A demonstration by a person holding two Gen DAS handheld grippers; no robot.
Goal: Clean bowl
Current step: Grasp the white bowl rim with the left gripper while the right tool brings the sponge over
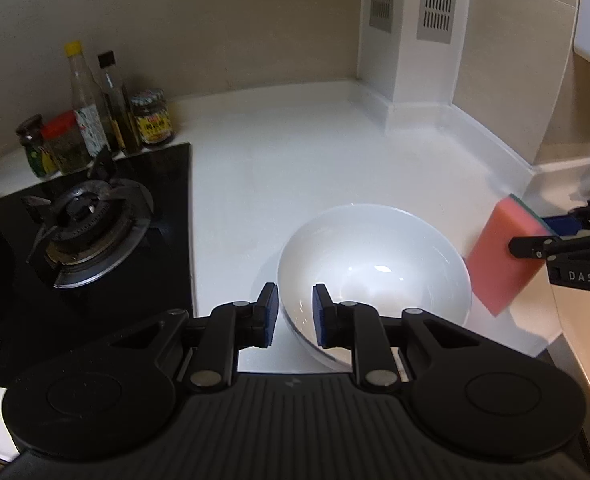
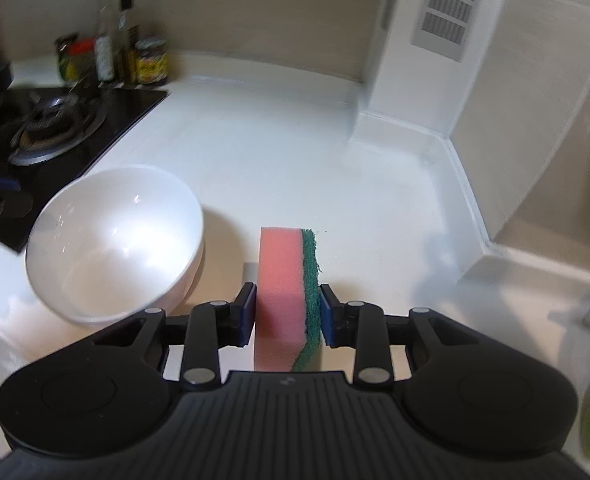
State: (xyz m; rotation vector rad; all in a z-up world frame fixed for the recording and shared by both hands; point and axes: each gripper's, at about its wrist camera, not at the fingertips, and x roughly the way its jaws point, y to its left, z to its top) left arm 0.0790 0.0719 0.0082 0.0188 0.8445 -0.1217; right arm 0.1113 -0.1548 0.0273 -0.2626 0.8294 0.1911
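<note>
- You are working around the white bowl point(image 1: 371, 264), which is sitting on the white counter point(image 1: 287, 160) just right of the black gas hob point(image 1: 83, 240); take the bowl as your landmark.
- Your left gripper point(image 1: 293, 314) is straddling the bowl's near rim, one pad outside and one inside, but you are not pinching it yet: there is a gap at the pads, so treat it as released.
- Your right gripper point(image 2: 287, 314) is clenching the pink-and-green sponge point(image 2: 289, 300) upright, just right of the bowl and apart from it.
- You are risking a skid: if you are scrubbing before the left pads are closing on the rim, the glossy bowl is likely sliding toward the hob or tipping.
- You are gripping the sponge near its lower end; pressing hard is likely bending or twisting it loose.
- The bowl's near rim is hiding behind the left gripper body, so actual contact is hard to judge.
- The sponge is blurring in the left view, and any dirt or water inside the bowl is washing out in glare.
- The condiment bottles point(image 1: 95, 116) behind the hob are staying well apart from the bowl.
</note>
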